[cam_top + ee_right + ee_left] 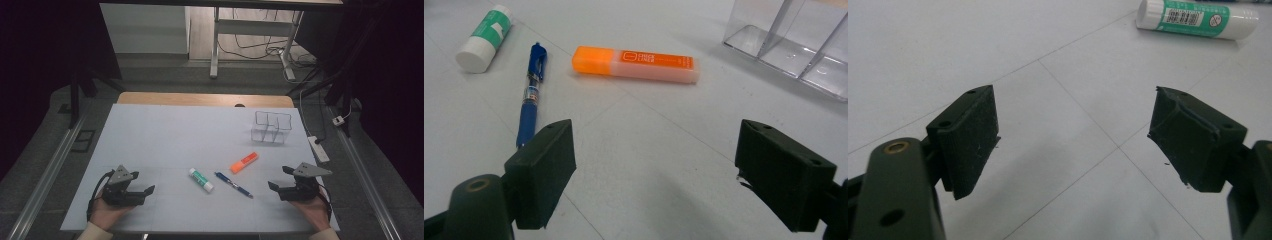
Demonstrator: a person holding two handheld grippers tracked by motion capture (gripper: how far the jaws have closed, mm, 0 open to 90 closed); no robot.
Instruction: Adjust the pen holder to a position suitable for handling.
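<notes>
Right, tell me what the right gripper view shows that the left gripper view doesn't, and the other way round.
Right gripper view alone: blue pen, orange highlighter, clear divided organizer, and the right hand-held gripper, open with nothing between its jaws. Left gripper view alone: the left hand-held gripper, also open and empty. Both: the green-and-white glue stick lying on the white table.

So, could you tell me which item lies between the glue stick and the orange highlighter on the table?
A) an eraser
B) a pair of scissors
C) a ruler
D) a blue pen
D: the blue pen lies between the glue stick and the orange highlighter, as the right gripper view also shows.
</notes>
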